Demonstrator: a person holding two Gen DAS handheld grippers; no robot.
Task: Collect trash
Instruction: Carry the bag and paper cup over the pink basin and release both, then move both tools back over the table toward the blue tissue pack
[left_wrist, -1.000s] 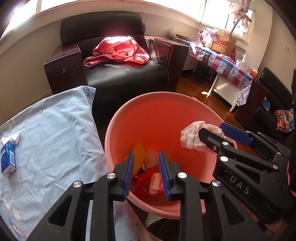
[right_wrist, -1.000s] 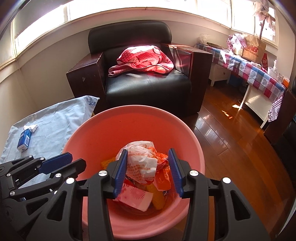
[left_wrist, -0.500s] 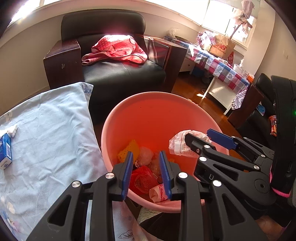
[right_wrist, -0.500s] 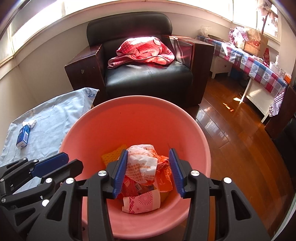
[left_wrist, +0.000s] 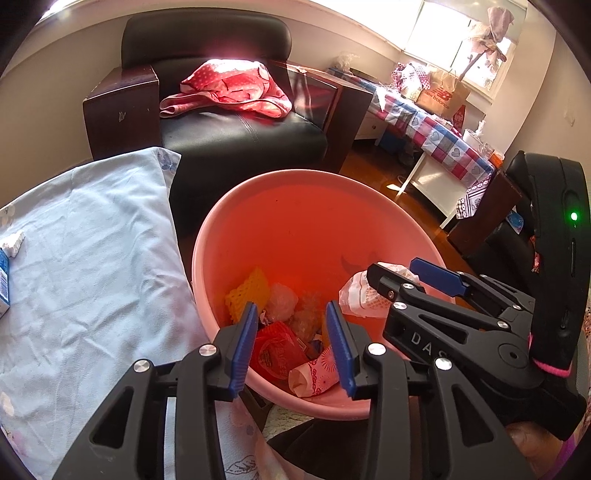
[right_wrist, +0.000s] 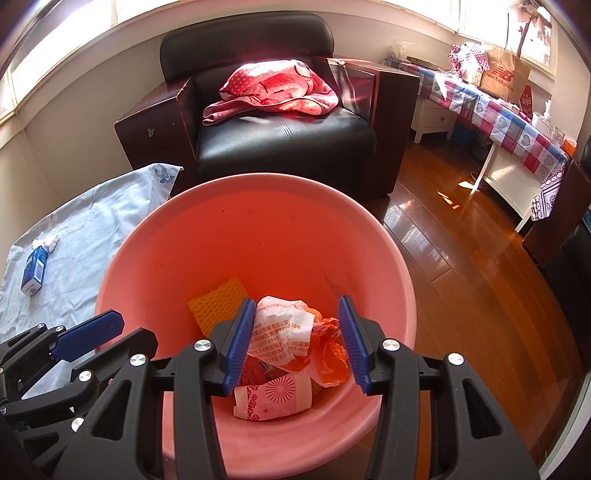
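Observation:
A pink bucket (right_wrist: 258, 206) (left_wrist: 295, 192) holds several pieces of trash. My right gripper (right_wrist: 297, 339) is over the bucket; a crumpled white and orange wrapper (right_wrist: 284, 328) sits between its fingers, touching the left pad with a gap on the right, and whether it is still gripped I cannot tell. It also shows in the left wrist view (left_wrist: 360, 295) at the right gripper's tip. My left gripper (left_wrist: 291, 341) is open and empty above the bucket's near rim. A blue carton (right_wrist: 35, 271) and a white crumpled tissue (right_wrist: 46, 242) lie on the light blue cloth (right_wrist: 92, 229).
A black armchair (right_wrist: 284, 133) with a red blanket (right_wrist: 273, 88) stands behind the bucket. A table with a checked cloth (right_wrist: 517, 125) stands at the right. Wooden floor (right_wrist: 461, 258) lies right of the bucket.
My right gripper's fingers have spread wider around the wrapper and it has sunk lower into the bucket. Both grippers have drawn back slightly.

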